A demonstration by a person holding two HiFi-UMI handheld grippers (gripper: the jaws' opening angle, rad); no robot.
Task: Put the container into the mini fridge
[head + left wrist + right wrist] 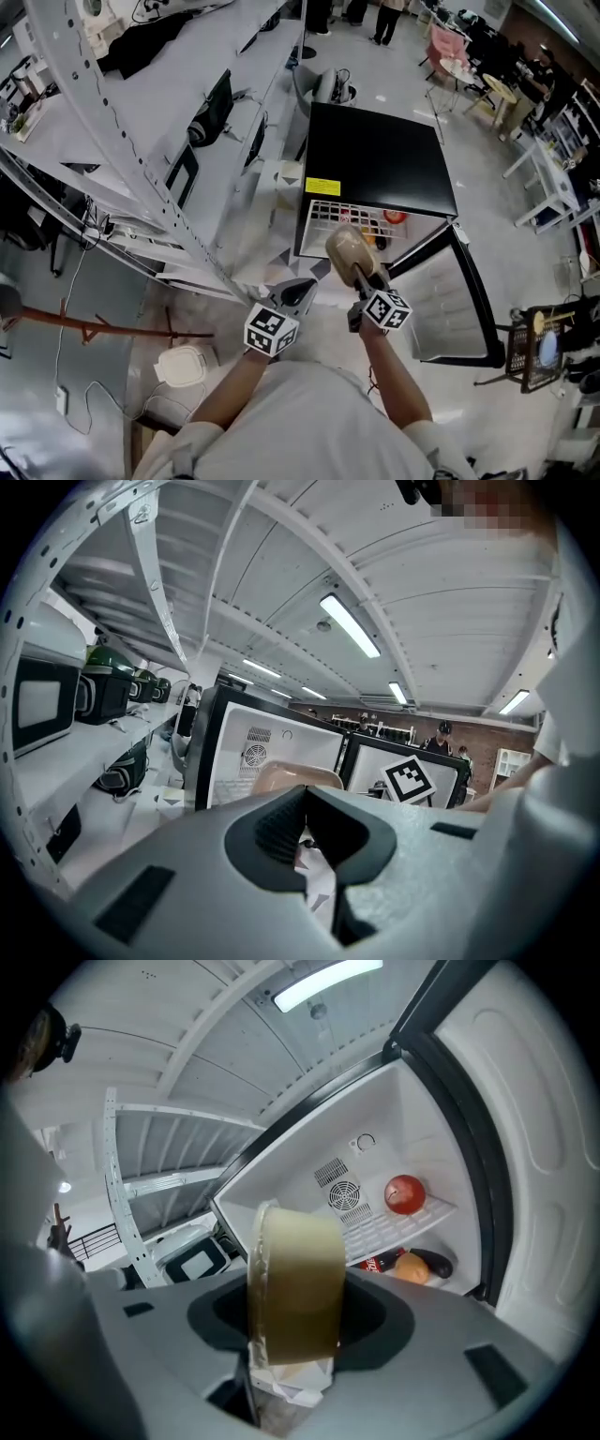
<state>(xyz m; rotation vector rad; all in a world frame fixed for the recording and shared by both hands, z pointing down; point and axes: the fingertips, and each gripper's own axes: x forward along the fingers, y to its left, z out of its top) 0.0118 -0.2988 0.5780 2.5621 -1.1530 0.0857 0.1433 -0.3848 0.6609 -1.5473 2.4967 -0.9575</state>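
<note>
A tan, translucent container (345, 247) is held on its side just in front of the open black mini fridge (375, 155). My right gripper (358, 274) is shut on the container (295, 1283), whose rounded wall fills the gap between the jaws of that gripper (292, 1340). The white fridge interior (375, 1162) lies straight ahead. My left gripper (297, 293) hangs to the container's left, apart from it, its jaws shut with nothing in them. In the left gripper view that gripper (305, 803) faces the fridge (248, 747), with the container (292, 776) just beyond its jaws.
The fridge door (455, 300) stands swung open to the right. On the wire shelf (389, 1227) sits a red apple (405, 1193); below lie an orange (411, 1267), a cola bottle (378, 1262) and a dark vegetable (435, 1262). White metal shelving (141, 169) runs along the left.
</note>
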